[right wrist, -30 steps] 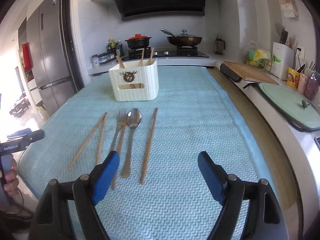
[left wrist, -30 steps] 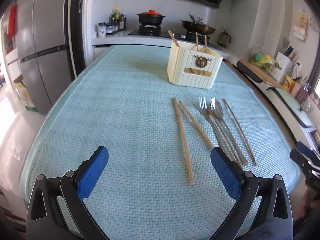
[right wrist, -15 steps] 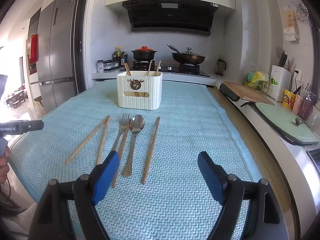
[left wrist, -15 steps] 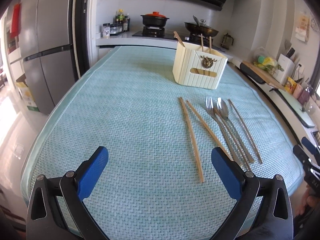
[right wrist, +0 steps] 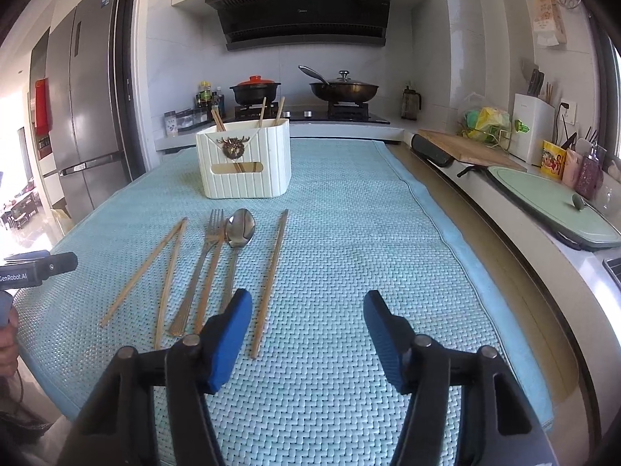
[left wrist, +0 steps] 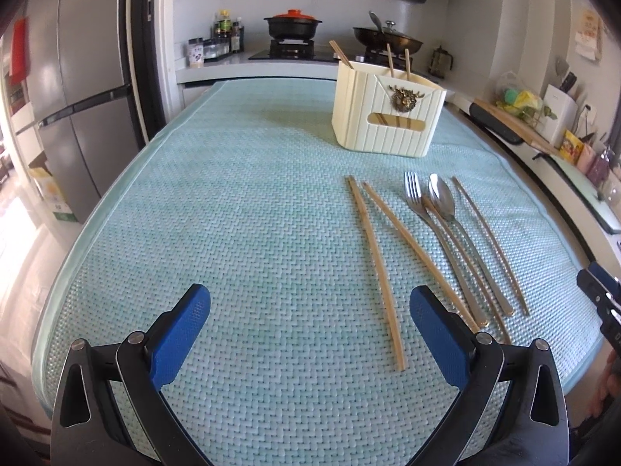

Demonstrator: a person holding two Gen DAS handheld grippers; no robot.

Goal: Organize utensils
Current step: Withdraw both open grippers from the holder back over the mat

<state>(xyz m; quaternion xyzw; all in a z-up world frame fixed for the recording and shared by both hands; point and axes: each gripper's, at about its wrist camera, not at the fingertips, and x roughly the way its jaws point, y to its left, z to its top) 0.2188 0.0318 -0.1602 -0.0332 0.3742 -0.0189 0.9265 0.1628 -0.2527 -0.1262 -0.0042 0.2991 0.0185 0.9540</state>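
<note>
Both grippers, left [left wrist: 310,324] and right [right wrist: 307,326], hover spread wide and empty above the mat [left wrist: 240,209]. The fork [right wrist: 202,268] and spoon [right wrist: 236,244] lie between chopsticks [left wrist: 374,268]. Only the right view catches the hood [right wrist: 306,11].

"GenRobot.AI" is printed in white on the left tool [right wrist: 37,270], seen at the frame's left edge.

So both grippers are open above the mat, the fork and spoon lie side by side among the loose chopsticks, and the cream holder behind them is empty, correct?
Not quite: the cream holder is not empty. The right wrist view shows chopsticks standing in it. The rest holds: left gripper and right gripper are open above the mat, and the fork and spoon lie side by side among loose chopsticks.
</note>
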